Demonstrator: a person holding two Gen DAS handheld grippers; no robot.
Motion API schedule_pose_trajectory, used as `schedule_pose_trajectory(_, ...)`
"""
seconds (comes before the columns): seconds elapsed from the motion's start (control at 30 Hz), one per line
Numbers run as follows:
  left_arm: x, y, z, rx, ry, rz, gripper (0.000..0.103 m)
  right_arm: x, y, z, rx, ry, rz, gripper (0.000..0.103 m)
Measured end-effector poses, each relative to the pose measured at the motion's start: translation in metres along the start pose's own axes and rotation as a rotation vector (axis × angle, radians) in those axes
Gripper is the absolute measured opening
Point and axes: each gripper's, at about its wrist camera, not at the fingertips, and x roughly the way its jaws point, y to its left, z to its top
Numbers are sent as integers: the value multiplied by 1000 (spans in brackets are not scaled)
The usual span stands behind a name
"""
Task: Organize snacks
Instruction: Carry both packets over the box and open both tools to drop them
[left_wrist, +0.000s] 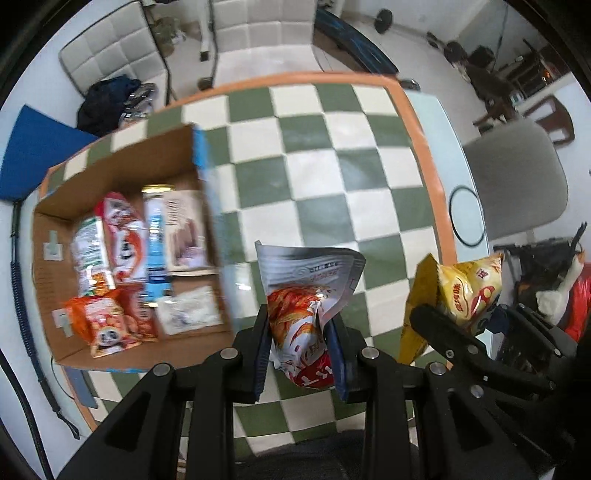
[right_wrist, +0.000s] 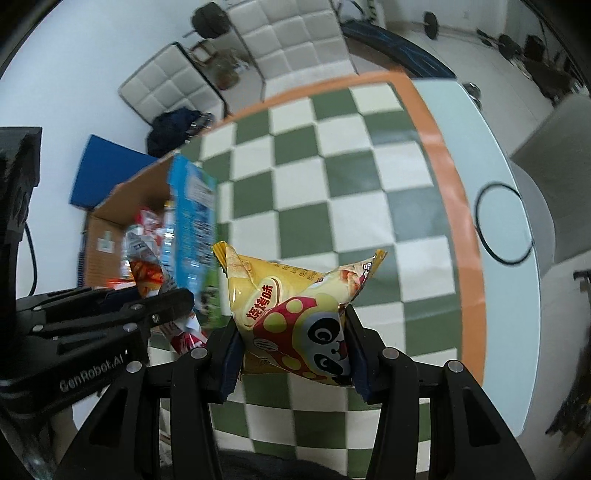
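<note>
In the left wrist view my left gripper (left_wrist: 301, 326) is shut on a silver and orange-red snack bag (left_wrist: 306, 295), held well above the table. To its left stands an open cardboard box (left_wrist: 114, 155) with several snack packs lying flat inside. At the right of that view, my right gripper (left_wrist: 436, 321) carries a yellow bag (left_wrist: 469, 291). In the right wrist view my right gripper (right_wrist: 291, 332) is shut on that yellow panda snack bag (right_wrist: 291, 317), puffed between the pads. My left gripper (right_wrist: 173, 302) with its silver and red bag (right_wrist: 147, 273) shows at the left, in front of the box (right_wrist: 110, 199).
A green and white chequered cloth with an orange border (left_wrist: 424, 155) covers the table. The box has a blue flap (right_wrist: 192, 206) standing up on its near side. White padded chairs (left_wrist: 258, 33) stand beyond the table and a grey chair (left_wrist: 517, 177) to the right.
</note>
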Motion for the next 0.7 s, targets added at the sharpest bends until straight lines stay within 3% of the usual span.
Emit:
schedule_pose_trajectory(0.17, -19, 52, 3, -60, -34, 33, 25, 0, 41, 9, -42, -4, 51, 51)
schedule_pose_trajectory(0.4, -32, 139, 12, -148, -42, 122, 26, 30, 109, 24, -103, 34, 115, 51)
schedule_pose_trajectory(0.7, -10, 224, 31, -211, 18, 183, 26, 84, 180, 42, -176, 91, 80, 51)
